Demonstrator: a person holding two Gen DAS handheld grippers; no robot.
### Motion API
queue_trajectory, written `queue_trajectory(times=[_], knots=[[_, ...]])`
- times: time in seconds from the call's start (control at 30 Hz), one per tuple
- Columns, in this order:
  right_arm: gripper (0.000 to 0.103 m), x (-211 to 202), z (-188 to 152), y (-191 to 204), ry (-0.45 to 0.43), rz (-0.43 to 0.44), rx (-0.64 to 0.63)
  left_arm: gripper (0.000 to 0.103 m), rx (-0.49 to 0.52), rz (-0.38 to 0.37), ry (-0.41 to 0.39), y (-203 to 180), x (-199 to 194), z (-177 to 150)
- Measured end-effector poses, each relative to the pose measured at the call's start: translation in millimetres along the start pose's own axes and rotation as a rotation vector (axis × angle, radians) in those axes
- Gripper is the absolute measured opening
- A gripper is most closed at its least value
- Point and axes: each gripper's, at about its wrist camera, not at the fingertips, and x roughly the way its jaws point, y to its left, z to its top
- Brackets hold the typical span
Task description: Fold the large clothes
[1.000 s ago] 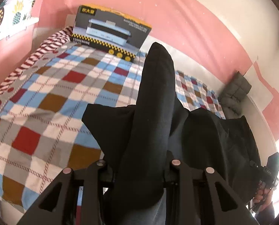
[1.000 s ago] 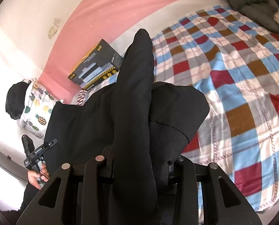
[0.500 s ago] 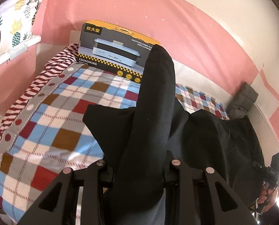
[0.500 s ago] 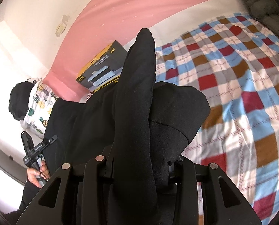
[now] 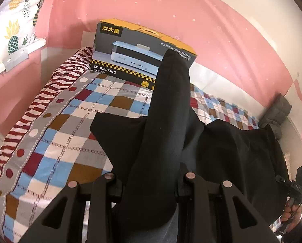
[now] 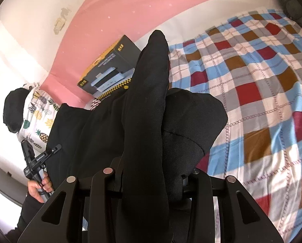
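A large black garment hangs stretched between my two grippers above the checked bedspread. My left gripper is shut on one edge of it; cloth drapes over the fingers and hides their tips. My right gripper is shut on the other edge of the black garment, its tips hidden too. Each gripper shows at the edge of the other's view, in a hand: the right gripper and the left gripper.
A boxed electric cooker stands at the head of the bed by the pink wall. A striped red-and-white cloth lies along the bed's left edge. A grey padded bundle sits at the far corner. A pineapple-print cloth hangs at the left.
Both grippers have lifted and tilted up with the garment held. The bed has dropped lower in both views and the box and wall now look nearer.
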Motion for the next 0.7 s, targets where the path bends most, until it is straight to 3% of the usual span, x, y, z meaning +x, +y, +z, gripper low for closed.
queue_trajectory(times=[0.2, 0.37, 0.53, 0.57, 0.7], knots=[[0.036, 41, -2, -21, 0.046, -0.027, 0.039, 0.033, 0.007, -0.002, 0.038, 22, 51, -2], [0.041, 67, -20, -53, 0.111, -0.075, 0.100, 0.034, -0.039, 0.015, 0.091, 52, 90, -22], [0.062, 80, -31, -79, 0.164, -0.084, 0.184, 0.049, -0.081, 0.006, 0.136, 79, 114, -44], [0.064, 81, -32, -81, 0.168, -0.094, 0.194, 0.054, -0.079, 0.014, 0.137, 80, 117, -47], [0.069, 75, -31, -81, 0.178, -0.119, 0.213, 0.058, -0.124, -0.004, 0.149, 86, 113, -47]])
